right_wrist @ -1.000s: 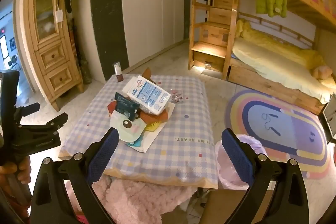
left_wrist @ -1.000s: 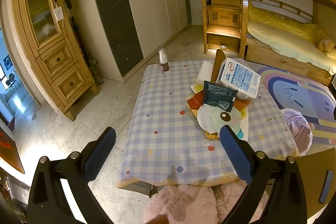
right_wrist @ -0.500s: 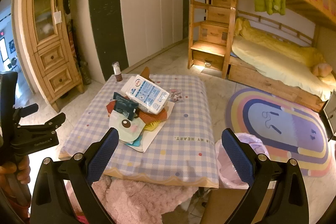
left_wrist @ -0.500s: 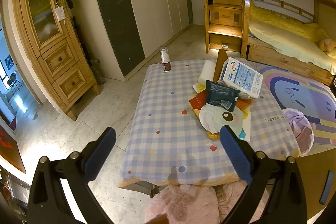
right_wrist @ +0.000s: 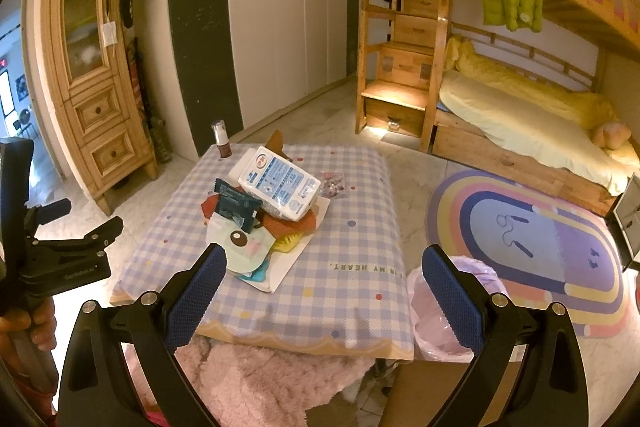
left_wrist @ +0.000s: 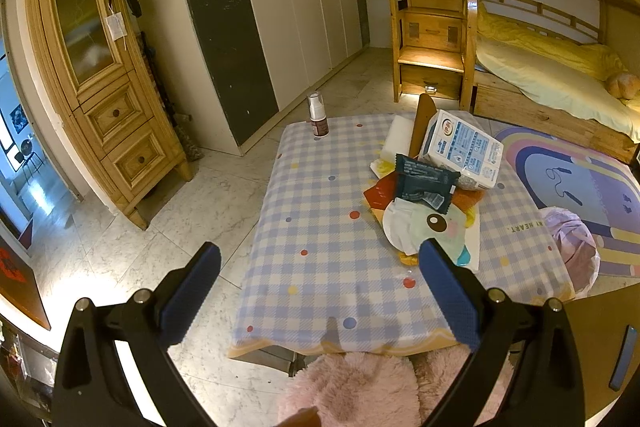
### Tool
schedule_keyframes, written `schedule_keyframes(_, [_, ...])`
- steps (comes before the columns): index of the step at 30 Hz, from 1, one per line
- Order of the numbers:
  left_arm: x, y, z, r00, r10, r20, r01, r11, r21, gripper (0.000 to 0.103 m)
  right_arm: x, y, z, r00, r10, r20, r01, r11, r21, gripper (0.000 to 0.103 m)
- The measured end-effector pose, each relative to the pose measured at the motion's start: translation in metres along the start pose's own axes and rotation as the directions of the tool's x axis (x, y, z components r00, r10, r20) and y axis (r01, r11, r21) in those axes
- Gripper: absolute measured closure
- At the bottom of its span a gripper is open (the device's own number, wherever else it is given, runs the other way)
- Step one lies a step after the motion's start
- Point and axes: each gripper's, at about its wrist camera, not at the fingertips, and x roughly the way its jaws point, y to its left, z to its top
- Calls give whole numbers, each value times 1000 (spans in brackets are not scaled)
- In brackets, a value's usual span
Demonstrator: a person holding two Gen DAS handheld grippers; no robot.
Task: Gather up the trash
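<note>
Trash (right_wrist: 266,215) heaped (pack (right_wrist: 278,189) tilted) on table (right_wrist: 352,267).

The pile (right_wrist: 264,215) hides the sheet (right_wrist: 288,267) under it, the print on the white pack (right_wrist: 280,187) is too small to read, and the table (left_wrist: 320,267) partly hides the bag (left_wrist: 576,247).

left gripper (left_wrist: 318,289): wide open, nothing in it, held up in the air
right gripper (right_wrist: 324,293): same deal, spread wide, empty
left hand (right_wrist: 24,327): wrapped round the handle
</note>
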Motion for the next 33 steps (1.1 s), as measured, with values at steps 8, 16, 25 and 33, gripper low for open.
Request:
schedule_keyframes(8, [0, -1, 0, 1000, 2, -1, -2, 1000, 0, 7, -4, -2, 7, 1000, -1, 1, 1, 1000, 4, 6])
schedule_keyframes(16, [-2, 5, 3, 1000, 5, -3, -5, 1000, -2, 7, -5, -2, 8, 1000, -2, 2, 2, 1000, 4, 6])
schedule_keyframes(25, [-2, 6, 3, 1000, 6, -4, -6, 1000, -1, 7, -6, -2, 9, 1000, -1, 2, 1, 1000, 5, 6])
schedule_keyframes(33, [-2, 5, 3, 1000, 6, -4, -6, 1000, -1, 7, -6, -2, 9, 1000, -1, 3, 1, 1000, 5, 6])
